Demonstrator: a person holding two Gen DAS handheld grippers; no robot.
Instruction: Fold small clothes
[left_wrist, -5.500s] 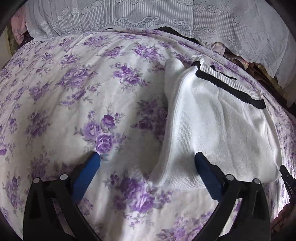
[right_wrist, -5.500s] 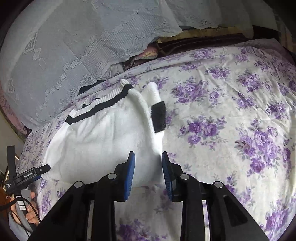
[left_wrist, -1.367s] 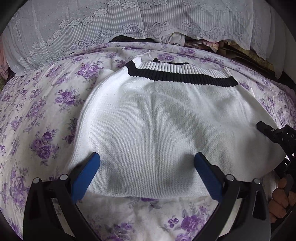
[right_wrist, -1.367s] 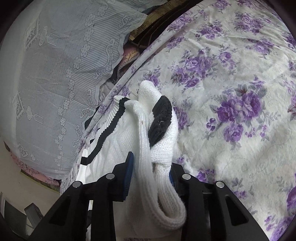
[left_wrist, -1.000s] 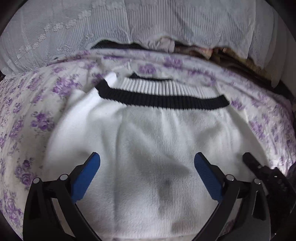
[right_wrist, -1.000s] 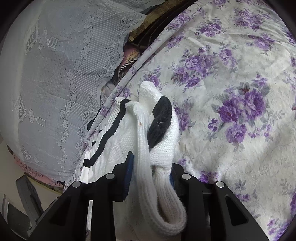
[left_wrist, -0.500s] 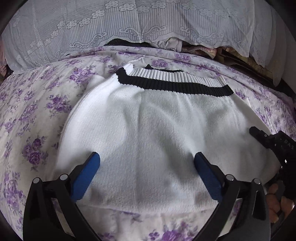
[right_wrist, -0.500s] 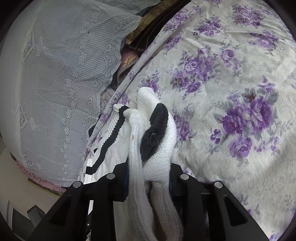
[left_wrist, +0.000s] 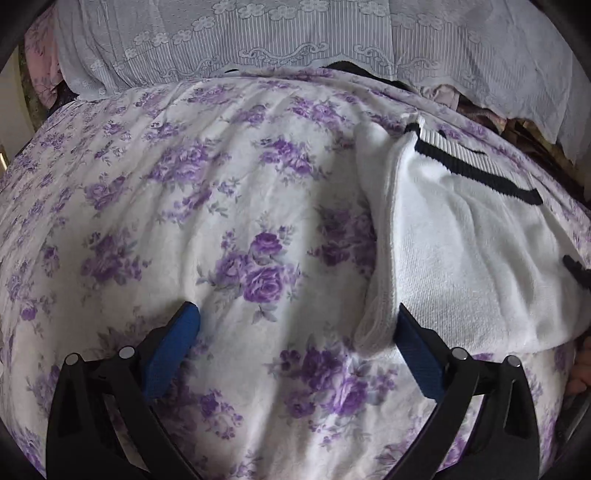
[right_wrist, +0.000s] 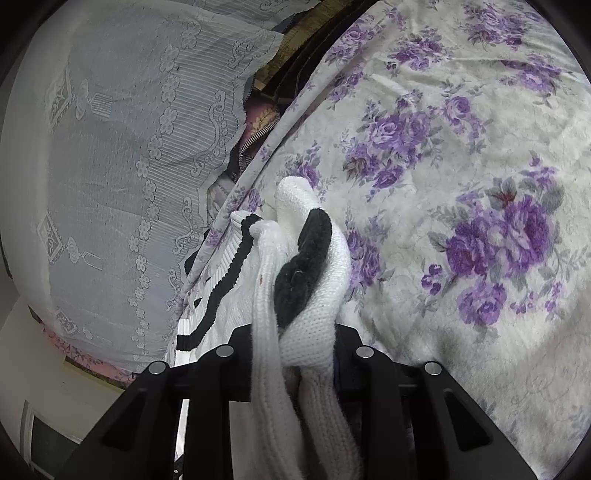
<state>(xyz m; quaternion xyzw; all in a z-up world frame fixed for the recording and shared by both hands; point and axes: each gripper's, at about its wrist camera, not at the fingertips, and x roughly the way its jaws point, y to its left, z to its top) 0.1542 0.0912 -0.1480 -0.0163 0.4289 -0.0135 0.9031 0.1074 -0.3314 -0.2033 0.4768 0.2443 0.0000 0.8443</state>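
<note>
Your right gripper fingers clamp the white sweater's bunched sleeve; your left gripper, fingers apart, must take the fold at three o'clock.

Soft daylight, fisheye-warped dark edges

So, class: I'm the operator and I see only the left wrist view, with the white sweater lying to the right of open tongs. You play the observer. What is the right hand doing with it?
Observer: The right tongs are shut on a bunched sleeve of the sweater. Their jaws have just been closing with the knit between them.
Operator: Any marking on that sleeve?
Observer: Yes, a black cuff sticks up just past the tongs.
Operator: What lies on the sweater's far side?
Observer: Floral bedspread, with no other garment on it in that view.
</note>
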